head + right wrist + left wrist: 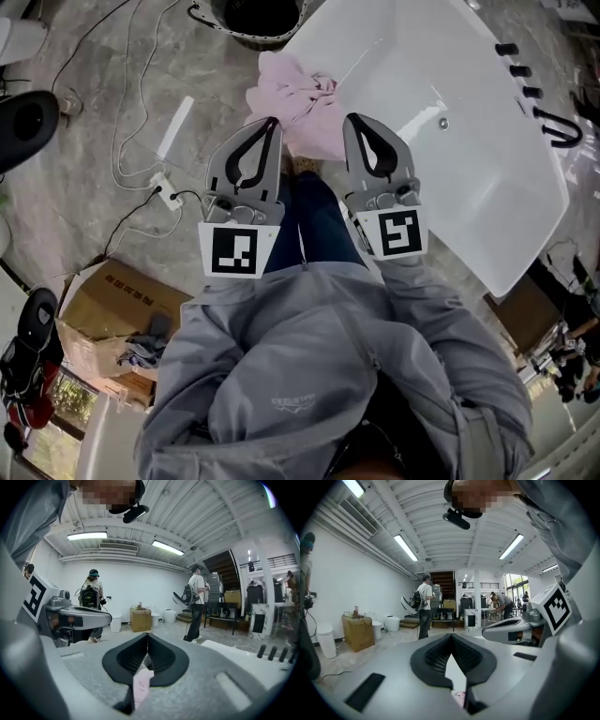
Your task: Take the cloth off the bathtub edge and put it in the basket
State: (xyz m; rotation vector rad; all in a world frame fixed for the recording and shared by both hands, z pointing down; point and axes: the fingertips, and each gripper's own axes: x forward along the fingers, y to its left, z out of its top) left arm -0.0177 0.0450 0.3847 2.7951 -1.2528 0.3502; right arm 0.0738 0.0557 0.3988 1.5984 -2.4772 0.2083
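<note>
The pink cloth point(291, 94) lies bunched on the corner edge of the white bathtub point(450, 178), just ahead of the tips of the left hand-held gripper point(274, 122) and the right hand-held gripper point(349, 119). Both are closed and hold nothing. The dark basket point(258, 21) stands farther ahead, beyond the cloth. By the look of it, the grasp, lift and drop all remain to be done.

We list this as an open workshop hall: ribbed white ceiling point(436, 531), strip lights point(405, 547), staircase point(443, 581), other people point(424, 604) standing about, a bathtub point(450, 141) loose on bare floor point(75, 197), a power strip point(167, 193), a cardboard box point(108, 314).
</note>
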